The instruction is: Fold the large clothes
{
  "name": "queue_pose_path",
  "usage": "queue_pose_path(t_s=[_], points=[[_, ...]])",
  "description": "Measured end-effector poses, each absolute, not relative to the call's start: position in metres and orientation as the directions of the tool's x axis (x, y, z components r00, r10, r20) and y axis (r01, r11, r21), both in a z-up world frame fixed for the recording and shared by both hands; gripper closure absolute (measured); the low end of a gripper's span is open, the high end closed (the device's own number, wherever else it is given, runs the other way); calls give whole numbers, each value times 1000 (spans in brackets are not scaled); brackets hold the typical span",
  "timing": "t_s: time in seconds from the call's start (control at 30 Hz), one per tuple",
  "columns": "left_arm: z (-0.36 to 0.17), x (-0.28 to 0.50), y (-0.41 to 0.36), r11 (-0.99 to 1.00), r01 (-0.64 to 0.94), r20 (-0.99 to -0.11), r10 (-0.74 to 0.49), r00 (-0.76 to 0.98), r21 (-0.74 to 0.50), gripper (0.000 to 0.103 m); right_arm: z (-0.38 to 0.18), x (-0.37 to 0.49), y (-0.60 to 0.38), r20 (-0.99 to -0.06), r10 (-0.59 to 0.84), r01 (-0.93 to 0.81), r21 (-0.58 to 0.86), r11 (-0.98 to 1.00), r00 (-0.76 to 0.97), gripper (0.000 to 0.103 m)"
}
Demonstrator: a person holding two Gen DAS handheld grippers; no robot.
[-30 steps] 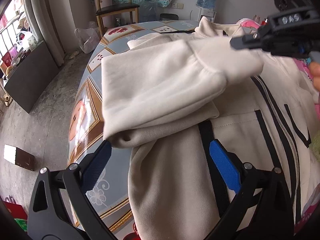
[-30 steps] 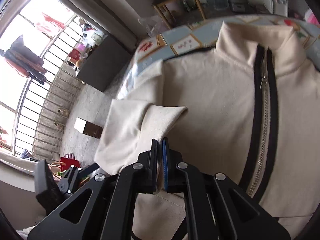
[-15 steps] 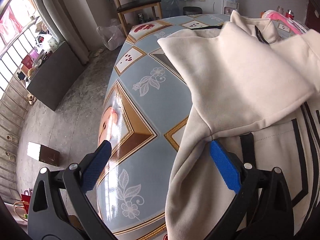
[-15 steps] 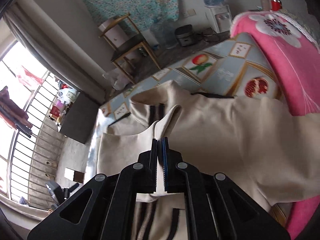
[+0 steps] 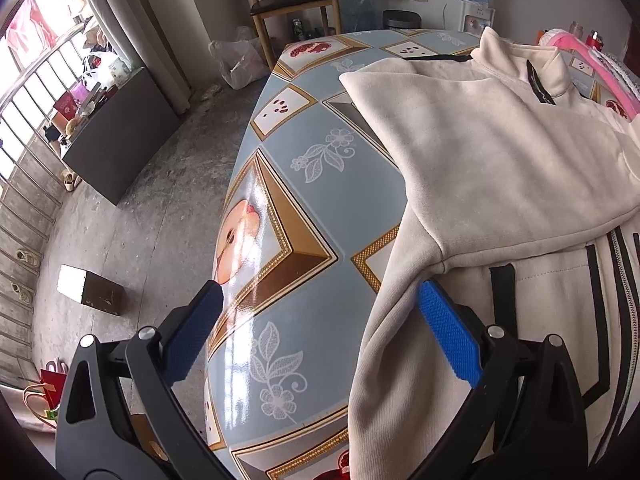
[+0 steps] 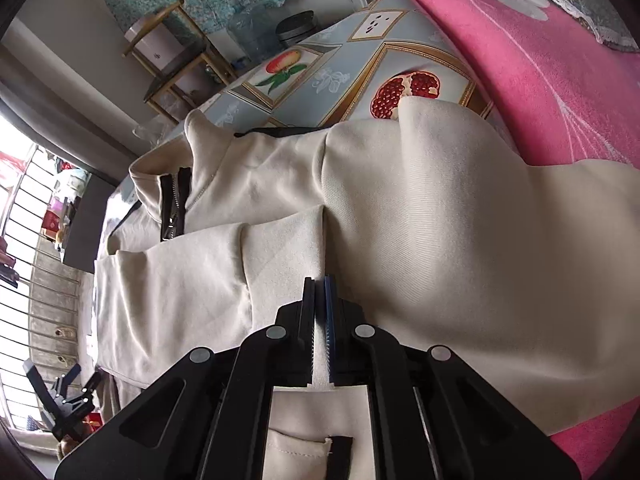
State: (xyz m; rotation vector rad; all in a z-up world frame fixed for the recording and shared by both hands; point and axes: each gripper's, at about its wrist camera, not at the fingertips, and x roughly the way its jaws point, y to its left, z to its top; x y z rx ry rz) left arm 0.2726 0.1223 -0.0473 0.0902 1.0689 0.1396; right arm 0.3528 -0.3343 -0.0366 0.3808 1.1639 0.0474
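Carrying the sleeve (image 6: 280,248) across the jacket (image 5: 500,168), the right gripper (image 6: 320,320) now sits over the chest, jaws pressed together on the cuff fabric. A second ago that sleeve hung off the left edge of the table (image 5: 304,184); it now lies folded over the front, covering the upper zipper (image 6: 173,204). Left-sleeve fold looks nearly done (release not yet made). The left gripper (image 5: 320,332) hovers spread and empty over the jacket's left hem edge, its right pad just beside the fabric. The jacket lies flat on the table, its right side against a pink blanket (image 6: 560,80). Hidden: the right sleeve, possibly under the body; the lower hem is cut off by both frames.
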Motion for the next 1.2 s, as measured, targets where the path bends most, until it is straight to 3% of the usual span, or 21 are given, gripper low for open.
queue_pose_path(t_s=[0.13,0.27,0.33,0.4,0.57,0.77,0.97,1.2], points=[[-33,268,123,988,-69,-857,154,493,138,8,-30,345,-339,-907,55,194,148,970,418,98],[-12,272,124,993,-71,-847,119,519,96,8,-4,335,-327,-875,64,122,138,983,480,96],[-2,279,120,994,-62,-839,108,534,89,8,3,335,-308,-871,117,33,151,988,477,87],[3,292,110,996,-46,-836,92,540,79,8,3,335,-286,-868,158,-37,159,987,470,61],[-18,331,69,998,20,-864,45,501,64,8,-33,343,-241,-904,176,-129,135,982,390,60],[-54,356,19,987,87,-880,81,467,137,8,-40,335,-235,-924,54,-124,7,992,378,60],[-61,356,20,991,74,-872,63,486,112,6,-7,329,-284,-903,148,-48,140,989,404,59],[-64,355,33,997,68,-873,-16,487,20,6,-31,369,-312,-891,251,56,292,955,378,58]])
